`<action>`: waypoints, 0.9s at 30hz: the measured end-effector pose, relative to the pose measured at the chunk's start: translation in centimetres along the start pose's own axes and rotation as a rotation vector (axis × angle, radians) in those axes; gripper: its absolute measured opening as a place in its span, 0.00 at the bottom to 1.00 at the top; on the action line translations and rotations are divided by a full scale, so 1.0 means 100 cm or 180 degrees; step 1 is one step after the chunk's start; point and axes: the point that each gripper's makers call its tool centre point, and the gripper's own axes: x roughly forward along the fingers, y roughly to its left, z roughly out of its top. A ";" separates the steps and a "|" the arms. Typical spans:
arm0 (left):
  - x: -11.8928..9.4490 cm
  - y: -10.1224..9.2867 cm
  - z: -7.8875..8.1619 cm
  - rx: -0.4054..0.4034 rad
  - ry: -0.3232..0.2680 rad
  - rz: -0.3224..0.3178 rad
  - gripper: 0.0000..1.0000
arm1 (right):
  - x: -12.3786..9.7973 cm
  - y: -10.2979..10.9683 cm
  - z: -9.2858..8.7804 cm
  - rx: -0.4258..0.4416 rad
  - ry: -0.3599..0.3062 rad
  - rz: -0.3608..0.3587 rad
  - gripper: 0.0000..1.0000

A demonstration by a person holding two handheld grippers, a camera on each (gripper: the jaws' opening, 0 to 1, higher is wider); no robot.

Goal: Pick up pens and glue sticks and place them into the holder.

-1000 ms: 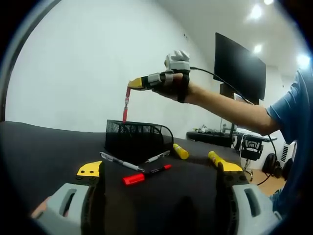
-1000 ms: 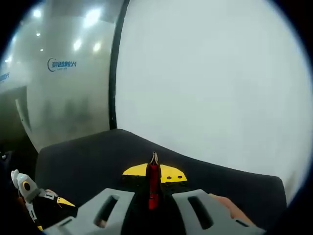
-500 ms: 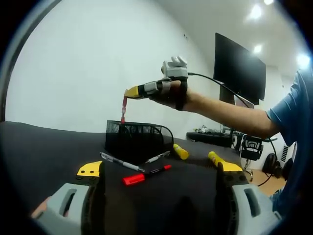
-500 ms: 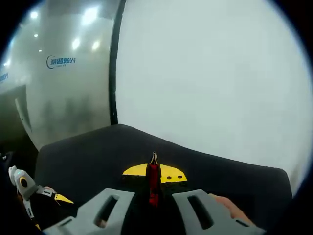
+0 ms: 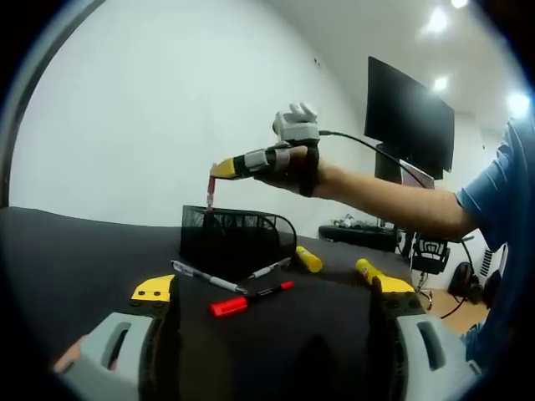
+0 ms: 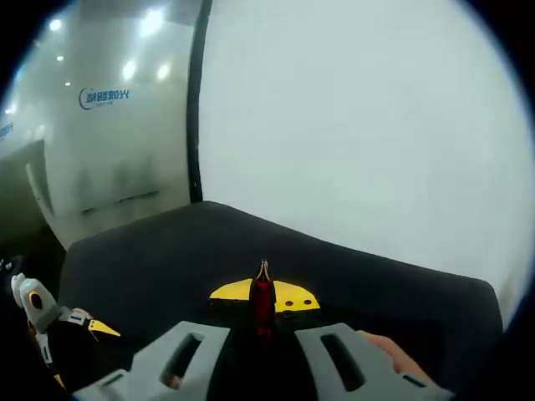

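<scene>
My left gripper (image 5: pixel 272 288) stands open low over the black table, with nothing between its yellow-tipped jaws. Ahead of it lie a red marker (image 5: pixel 247 301), a white-and-black pen (image 5: pixel 207 277), a second pen (image 5: pixel 269 268) and two yellow glue sticks (image 5: pixel 308 258) (image 5: pixel 368 268). Behind them stands the black mesh holder (image 5: pixel 238 236). My right gripper (image 5: pixel 222 169) hovers above the holder's left end, shut on a red pen (image 5: pixel 210 190) that hangs tip-down at the rim. In the right gripper view the red pen (image 6: pixel 263 280) sits upright between the shut jaws of my right gripper (image 6: pixel 263 294).
A person's arm (image 5: pixel 384 196) reaches in from the right. A dark monitor (image 5: pixel 410 117) hangs on the far wall, with a desk and a chair (image 5: pixel 430 251) below it. The left gripper (image 6: pixel 100 328) shows at the lower left of the right gripper view.
My right gripper has come down and a little left with the red pen, bringing its lower end to the holder's rim. The left gripper has not moved.
</scene>
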 end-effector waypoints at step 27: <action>0.001 -0.001 -0.001 0.0008 0.0007 0.0004 0.88 | 0.000 -0.003 -0.013 0.0010 0.0022 0.0032 0.05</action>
